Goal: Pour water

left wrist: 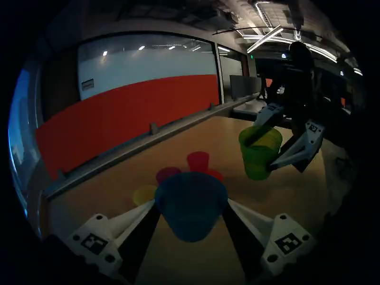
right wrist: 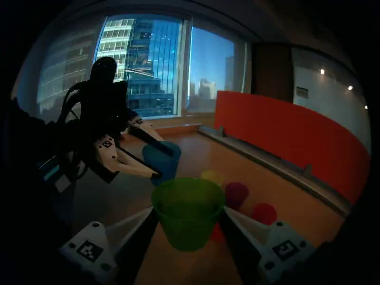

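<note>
My left gripper (left wrist: 191, 209) is shut on a blue plastic cup (left wrist: 191, 204), held upright above the wooden table (left wrist: 266, 199). In the right gripper view that same blue cup (right wrist: 162, 161) hangs at left-centre between the left gripper's white fingers (right wrist: 128, 166). My right gripper (right wrist: 188, 216) is shut on a green cup (right wrist: 188, 216), also upright. In the left gripper view the green cup (left wrist: 259, 151) sits to the right, clamped by the right gripper's fingers (left wrist: 297, 149). The two cups are apart. Whether either holds water is hard to tell.
Small cups stand on the table between the grippers: yellow (left wrist: 144, 194), magenta (left wrist: 167, 174), red (left wrist: 198, 161); likewise yellow (right wrist: 212, 177), magenta (right wrist: 236, 194), red (right wrist: 263, 213). An orange wall panel (left wrist: 123, 114) with a ledge borders the table. A person's dark silhouette (right wrist: 102, 104) stands before windows.
</note>
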